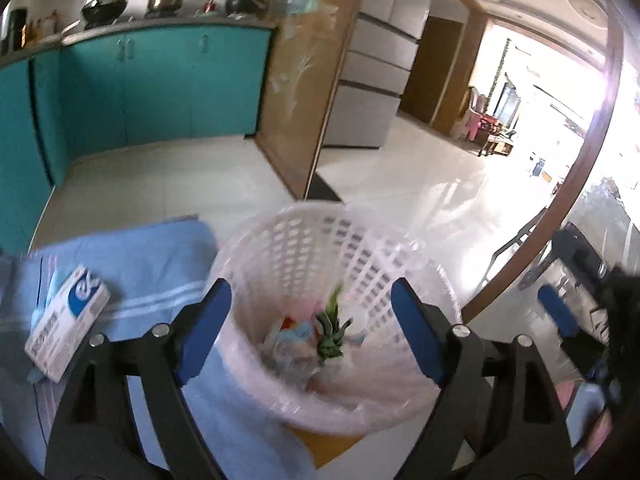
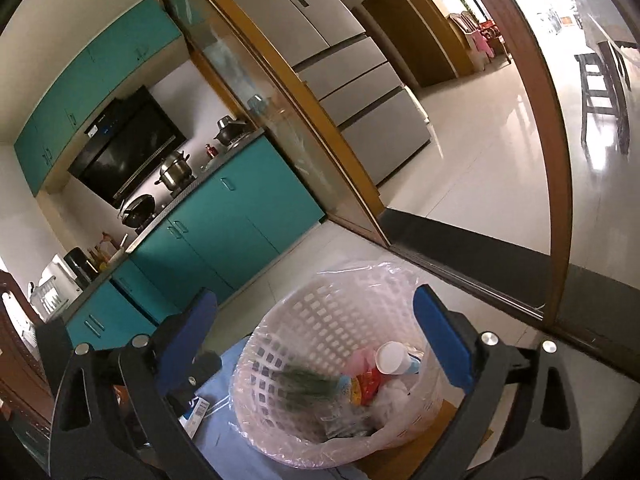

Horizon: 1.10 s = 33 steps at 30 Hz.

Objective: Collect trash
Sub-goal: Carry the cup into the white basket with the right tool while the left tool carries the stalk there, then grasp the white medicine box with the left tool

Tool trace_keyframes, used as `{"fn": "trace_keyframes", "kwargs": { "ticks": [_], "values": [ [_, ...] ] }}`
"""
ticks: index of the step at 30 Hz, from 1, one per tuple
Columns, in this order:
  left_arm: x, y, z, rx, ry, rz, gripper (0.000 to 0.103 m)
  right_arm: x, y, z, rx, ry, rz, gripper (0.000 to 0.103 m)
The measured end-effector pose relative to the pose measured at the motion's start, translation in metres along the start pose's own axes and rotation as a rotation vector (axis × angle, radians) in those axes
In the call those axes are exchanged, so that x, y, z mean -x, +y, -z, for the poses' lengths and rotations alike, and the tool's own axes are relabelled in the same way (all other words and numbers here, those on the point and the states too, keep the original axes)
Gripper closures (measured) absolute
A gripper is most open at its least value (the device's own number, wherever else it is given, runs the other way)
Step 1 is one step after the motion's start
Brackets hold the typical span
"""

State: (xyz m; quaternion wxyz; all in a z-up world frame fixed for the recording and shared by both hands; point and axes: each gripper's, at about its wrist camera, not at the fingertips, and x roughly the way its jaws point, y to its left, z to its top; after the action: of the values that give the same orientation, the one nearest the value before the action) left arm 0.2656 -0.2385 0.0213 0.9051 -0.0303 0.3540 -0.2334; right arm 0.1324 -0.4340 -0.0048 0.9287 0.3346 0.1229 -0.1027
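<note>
A white lattice trash basket [image 1: 360,256] lined with a clear bag stands at the edge of a blue cloth [image 1: 144,256]. It holds wrappers, a white cup [image 2: 390,357] and a green leafy scrap [image 1: 330,330]. My left gripper [image 1: 311,332] is open and empty above the basket's mouth. My right gripper [image 2: 316,354] is open and empty above the same basket [image 2: 320,320]. A white and blue box [image 1: 68,322] lies on the cloth to the left. The right gripper's blue pad [image 1: 558,312] shows at the right of the left wrist view.
Teal kitchen cabinets [image 1: 160,80] with pots on the counter run along the back. A wood-framed glass sliding door [image 1: 304,80] and a silver fridge [image 2: 352,80] stand beyond. Pale tiled floor [image 1: 400,184] leads to a bright room on the right.
</note>
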Motion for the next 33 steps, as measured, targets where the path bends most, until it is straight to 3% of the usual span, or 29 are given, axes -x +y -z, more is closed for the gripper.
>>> {"fn": "trace_keyframes", "kwargs": {
  "ticks": [3,8,10,16,23,26,30,33],
  "values": [
    [0.022,0.023,0.019,-0.019,-0.024,-0.047,0.018,-0.005,0.003,0.002,0.011,0.015,-0.014,0.006],
    [0.048,0.084,0.044,-0.171,-0.025,-0.254,0.017,-0.009,0.017,0.012,0.032,0.059,-0.054,0.006],
    [0.047,0.11,0.046,-0.195,-0.001,-0.298,0.017,-0.011,0.026,0.017,0.053,0.081,-0.076,0.006],
    [0.033,0.174,0.041,-0.148,0.06,-0.291,0.017,-0.014,0.049,0.029,0.114,0.119,-0.111,0.006],
    [-0.004,0.202,0.043,-0.178,0.171,-0.275,0.019,-0.018,0.061,0.036,0.159,0.138,-0.115,0.006],
    [-0.018,0.21,0.048,-0.168,0.224,-0.286,0.033,-0.02,0.065,0.038,0.171,0.142,-0.115,0.006],
    [-0.012,0.217,0.048,-0.111,0.195,-0.269,0.057,-0.021,0.07,0.042,0.19,0.149,-0.121,0.006],
    [-0.009,0.216,0.051,-0.1,0.214,-0.234,0.063,-0.022,0.074,0.046,0.202,0.156,-0.124,0.006]
  ]
}}
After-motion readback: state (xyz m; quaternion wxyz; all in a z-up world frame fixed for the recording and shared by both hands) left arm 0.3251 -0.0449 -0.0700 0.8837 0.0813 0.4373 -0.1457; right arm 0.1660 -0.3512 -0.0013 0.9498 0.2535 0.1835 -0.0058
